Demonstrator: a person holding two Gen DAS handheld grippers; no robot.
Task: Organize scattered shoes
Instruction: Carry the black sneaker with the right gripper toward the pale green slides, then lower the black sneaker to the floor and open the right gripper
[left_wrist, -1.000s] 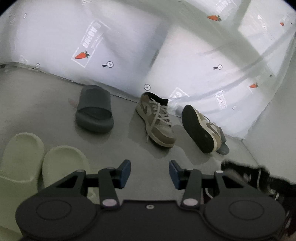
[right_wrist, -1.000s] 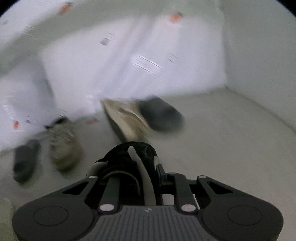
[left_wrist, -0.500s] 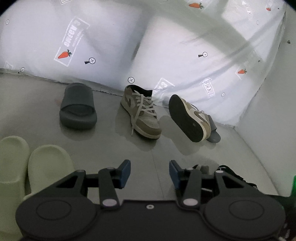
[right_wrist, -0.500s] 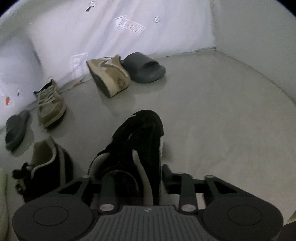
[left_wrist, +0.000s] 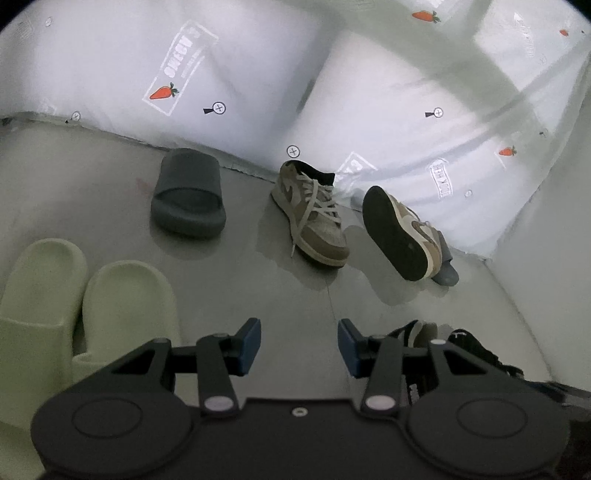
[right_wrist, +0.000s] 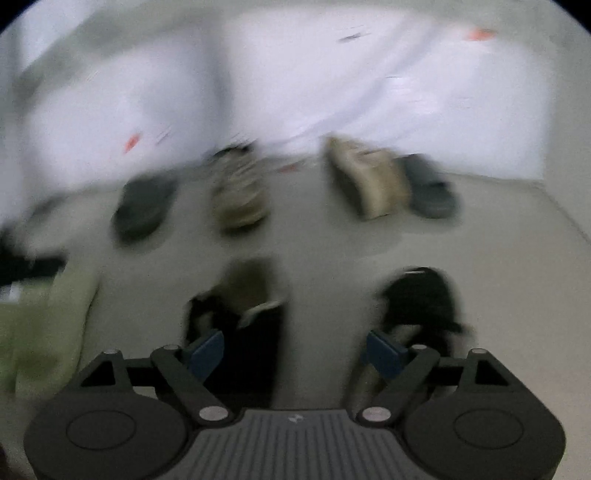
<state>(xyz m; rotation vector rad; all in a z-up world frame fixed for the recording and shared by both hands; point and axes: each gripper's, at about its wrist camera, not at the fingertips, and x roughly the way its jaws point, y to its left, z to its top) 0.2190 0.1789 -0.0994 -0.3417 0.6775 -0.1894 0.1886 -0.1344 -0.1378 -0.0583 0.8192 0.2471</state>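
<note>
Both empty: left gripper (left_wrist: 299, 345) spread wide over bare floor (left_wrist: 110, 177), right gripper (right_wrist: 295, 350) spread wide too, between two black sneakers, one (right_wrist: 236, 317) at 10 o'clock, other (right_wrist: 421, 302) at 2. Right view blurred. Green slides (left_wrist: 122, 302) paired at 9 o'clock in left view. Next probably tan pair: upright tan sneaker (left_wrist: 314, 214) at 12, tipped tan sneaker (left_wrist: 402, 232) at 1, leaning on grey slide (left_wrist: 447, 266). Second grey slide (left_wrist: 188, 195) at 11. Better to approach heel collar slowly, grip firmly, set beside its mate.
</note>
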